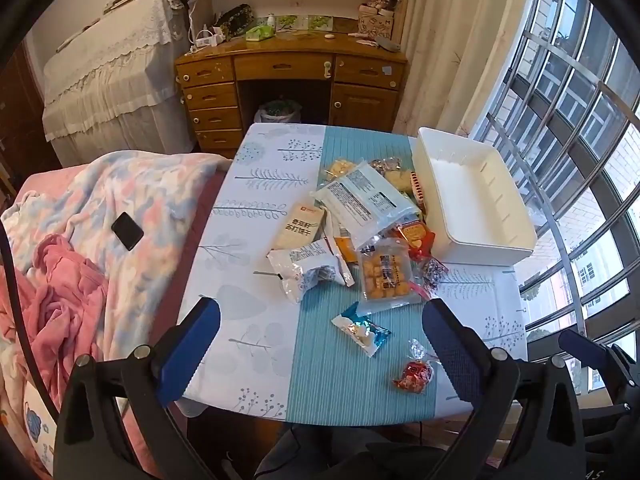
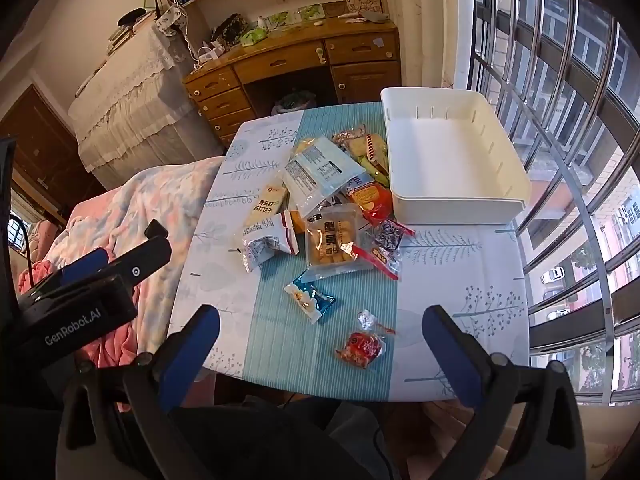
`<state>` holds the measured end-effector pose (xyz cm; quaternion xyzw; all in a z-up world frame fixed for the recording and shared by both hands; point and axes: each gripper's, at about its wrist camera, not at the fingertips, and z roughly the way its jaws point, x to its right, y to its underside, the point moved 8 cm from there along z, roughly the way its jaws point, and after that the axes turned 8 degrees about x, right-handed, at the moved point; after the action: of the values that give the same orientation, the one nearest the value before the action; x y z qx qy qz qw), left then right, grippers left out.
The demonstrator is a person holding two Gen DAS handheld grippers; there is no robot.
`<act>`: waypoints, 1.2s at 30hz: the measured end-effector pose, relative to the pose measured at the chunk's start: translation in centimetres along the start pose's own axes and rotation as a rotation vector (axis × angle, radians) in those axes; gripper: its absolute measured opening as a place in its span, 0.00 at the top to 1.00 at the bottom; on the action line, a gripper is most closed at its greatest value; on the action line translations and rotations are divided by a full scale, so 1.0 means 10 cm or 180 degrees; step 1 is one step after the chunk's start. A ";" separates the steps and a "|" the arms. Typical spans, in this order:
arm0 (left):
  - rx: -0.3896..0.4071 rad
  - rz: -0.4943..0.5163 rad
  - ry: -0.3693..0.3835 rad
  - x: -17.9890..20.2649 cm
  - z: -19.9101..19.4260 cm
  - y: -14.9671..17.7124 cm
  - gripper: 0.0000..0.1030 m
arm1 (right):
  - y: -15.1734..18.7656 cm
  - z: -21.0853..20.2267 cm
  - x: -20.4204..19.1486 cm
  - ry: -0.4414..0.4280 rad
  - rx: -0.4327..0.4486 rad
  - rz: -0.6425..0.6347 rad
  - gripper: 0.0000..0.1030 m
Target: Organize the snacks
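Note:
A heap of snack packets (image 1: 360, 216) (image 2: 320, 200) lies mid-table, beside an empty white bin (image 1: 472, 196) (image 2: 452, 160) at the far right. A blue packet (image 1: 360, 330) (image 2: 310, 298) and a small red packet (image 1: 414, 376) (image 2: 360, 350) lie apart near the front edge. My left gripper (image 1: 320, 320) hovers open above the near side of the table, nothing between its fingers. My right gripper (image 2: 320, 320) is likewise open and empty above the front edge. The left gripper's body (image 2: 80, 292) shows at the left of the right wrist view.
The table (image 1: 260, 184) (image 2: 460, 280) has a leaf-print cloth with a teal stripe. A bed with a pink and blue blanket (image 1: 100, 220) and a dark phone (image 1: 127, 231) adjoins its left side. A wooden desk (image 1: 288, 80) stands behind; barred windows (image 2: 580, 160) run along the right.

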<state>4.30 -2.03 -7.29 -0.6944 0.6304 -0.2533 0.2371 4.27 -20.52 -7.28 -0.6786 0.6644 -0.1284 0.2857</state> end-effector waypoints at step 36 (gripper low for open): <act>0.0193 0.0067 0.0034 -0.19 -0.08 -0.16 0.02 | -0.20 0.01 0.07 -0.0019 0.0260 0.0243 0.03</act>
<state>4.87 0.04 -5.78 -0.6788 0.6310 -0.2734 0.2573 6.06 -21.27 -6.44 -0.6409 0.6832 -0.1424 0.3198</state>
